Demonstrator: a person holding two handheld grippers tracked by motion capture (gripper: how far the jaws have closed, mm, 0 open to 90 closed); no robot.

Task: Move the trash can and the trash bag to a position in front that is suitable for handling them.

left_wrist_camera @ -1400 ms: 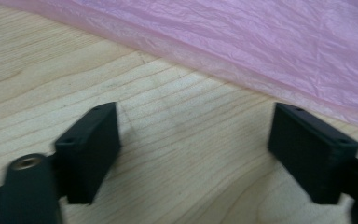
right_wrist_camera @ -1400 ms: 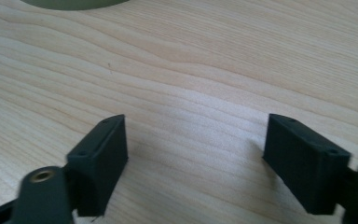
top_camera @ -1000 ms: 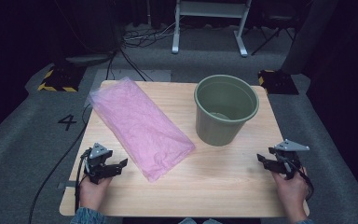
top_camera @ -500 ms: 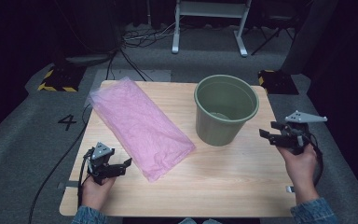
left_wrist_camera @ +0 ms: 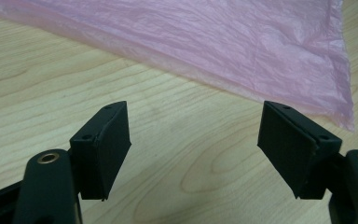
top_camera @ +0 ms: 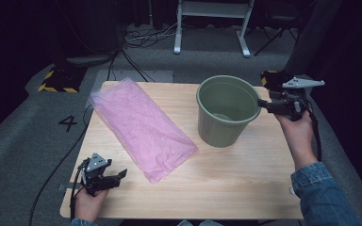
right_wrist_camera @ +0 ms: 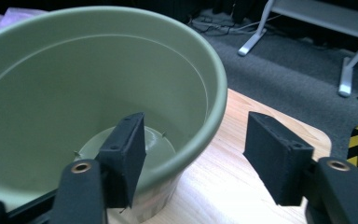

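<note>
Crinkled pink plastic bag [top_camera: 143, 127], smooth round green bucket [top_camera: 226, 113]

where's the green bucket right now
In the high view the green bucket stands upright on the table's right half, just right of the pink bag, with the right gripper at its rim.

Beside the green bucket [top_camera: 227, 110], the right gripper [top_camera: 264, 104] is black, topped by a grey three-cornered plate, with a black cable trailing past a blue denim sleeve [top_camera: 321, 195]. Farther from the bucket, the left gripper [top_camera: 121, 175] matches it. Both have rectangular black pads [left_wrist_camera: 106, 147], brass-ringed screws.
</note>
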